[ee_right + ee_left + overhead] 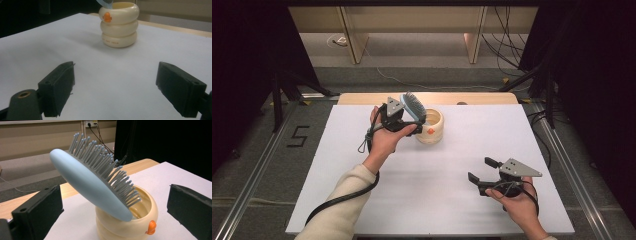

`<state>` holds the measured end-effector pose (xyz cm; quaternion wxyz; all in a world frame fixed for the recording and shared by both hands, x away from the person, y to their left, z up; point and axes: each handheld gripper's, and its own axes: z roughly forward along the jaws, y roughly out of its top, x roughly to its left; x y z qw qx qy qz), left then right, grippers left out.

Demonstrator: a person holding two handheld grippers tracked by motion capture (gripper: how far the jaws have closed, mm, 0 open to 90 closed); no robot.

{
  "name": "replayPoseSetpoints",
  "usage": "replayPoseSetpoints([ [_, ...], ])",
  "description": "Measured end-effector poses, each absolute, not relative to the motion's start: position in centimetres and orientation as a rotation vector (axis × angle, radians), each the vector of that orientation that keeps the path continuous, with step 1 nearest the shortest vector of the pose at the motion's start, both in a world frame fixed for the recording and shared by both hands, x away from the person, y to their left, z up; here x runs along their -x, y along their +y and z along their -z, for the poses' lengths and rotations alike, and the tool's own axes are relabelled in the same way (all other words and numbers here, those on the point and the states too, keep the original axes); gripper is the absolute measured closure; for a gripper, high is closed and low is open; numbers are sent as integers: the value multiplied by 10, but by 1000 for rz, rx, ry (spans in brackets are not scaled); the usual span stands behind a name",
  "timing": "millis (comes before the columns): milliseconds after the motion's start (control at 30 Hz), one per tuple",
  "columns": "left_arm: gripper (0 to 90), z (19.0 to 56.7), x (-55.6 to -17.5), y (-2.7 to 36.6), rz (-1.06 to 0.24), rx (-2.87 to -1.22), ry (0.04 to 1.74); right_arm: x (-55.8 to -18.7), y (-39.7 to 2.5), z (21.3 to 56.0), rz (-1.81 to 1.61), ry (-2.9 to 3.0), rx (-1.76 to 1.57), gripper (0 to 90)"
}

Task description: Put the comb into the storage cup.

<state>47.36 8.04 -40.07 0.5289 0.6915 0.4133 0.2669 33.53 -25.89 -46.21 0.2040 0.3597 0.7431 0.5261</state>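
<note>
A cream ringed cup [433,131] with a small orange mark stands on the white table sheet [437,200], toward the back. A light-blue hairbrush [413,106] with grey bristles leans in it, handle end down inside and head tilted up out of the rim. My left gripper [412,122] is held right at the cup. In the left gripper view its jaws stand wide apart on either side of the brush [90,185] and cup [147,215], touching neither. My right gripper [481,169] rests open at the front right, pointing at the cup [119,25], with bare sheet between its jaws.
The table's wooden back edge [427,97] shows behind the sheet. Metal rails run along both sides of the table. A "5" [298,136] is marked on the floor at the left. Cables and wooden furniture legs lie beyond the table.
</note>
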Motion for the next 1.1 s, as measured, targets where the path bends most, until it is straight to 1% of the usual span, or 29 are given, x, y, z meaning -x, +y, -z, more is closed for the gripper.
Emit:
replayPoseSetpoints([
  [667, 0, 406, -452, 103, -607, -1650, 988, -335, -259, 462, -1464, 2071, -1001, 163],
  [1100, 0, 410, -425, 107, -571, -1668, 923, -335, -260, 461, -1460, 2070, -999, 163],
])
